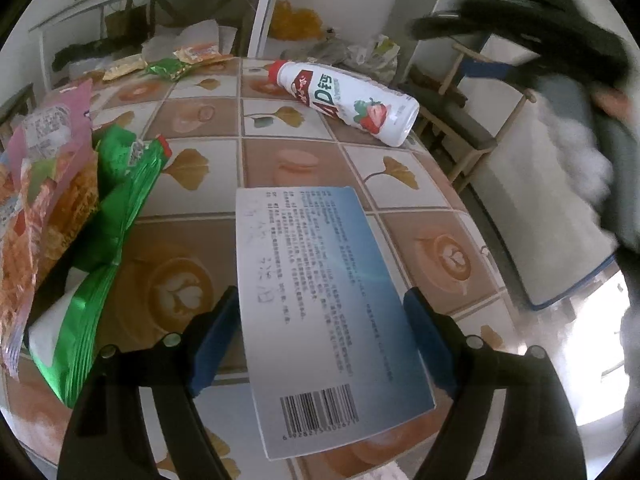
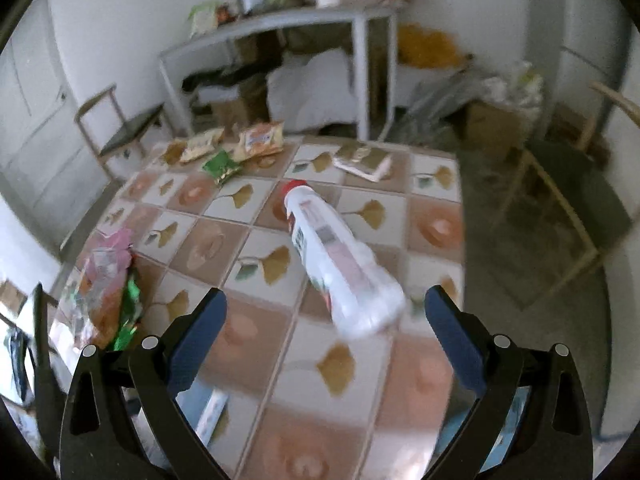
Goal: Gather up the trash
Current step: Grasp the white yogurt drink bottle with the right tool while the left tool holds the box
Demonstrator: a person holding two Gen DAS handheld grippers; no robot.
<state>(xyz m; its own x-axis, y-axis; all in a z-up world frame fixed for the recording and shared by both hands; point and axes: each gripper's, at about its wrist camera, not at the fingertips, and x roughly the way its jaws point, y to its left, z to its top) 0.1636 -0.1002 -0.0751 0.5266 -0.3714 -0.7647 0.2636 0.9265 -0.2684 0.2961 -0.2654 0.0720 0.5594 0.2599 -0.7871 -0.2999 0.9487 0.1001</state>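
Observation:
A flat blue-and-white box (image 1: 320, 300) with a barcode sits between the fingers of my left gripper (image 1: 320, 292). Both blue pads rest against its long edges, just above the patterned tablecloth (image 1: 200, 120). A white drink bottle (image 1: 344, 100) with a red cap and a strawberry label lies on its side farther back. In the right wrist view that bottle (image 2: 340, 264) is blurred and lies ahead of my right gripper (image 2: 326, 294). That gripper hovers wide open over the table with nothing held.
Green and pink snack wrappers (image 1: 116, 208) are heaped at the table's left edge, with more wrappers (image 2: 256, 140) and a silver packet (image 2: 364, 160) at the far side. Wooden chairs (image 2: 116, 124) (image 2: 560, 208) flank the table. A cluttered white shelf table (image 2: 280, 28) stands behind.

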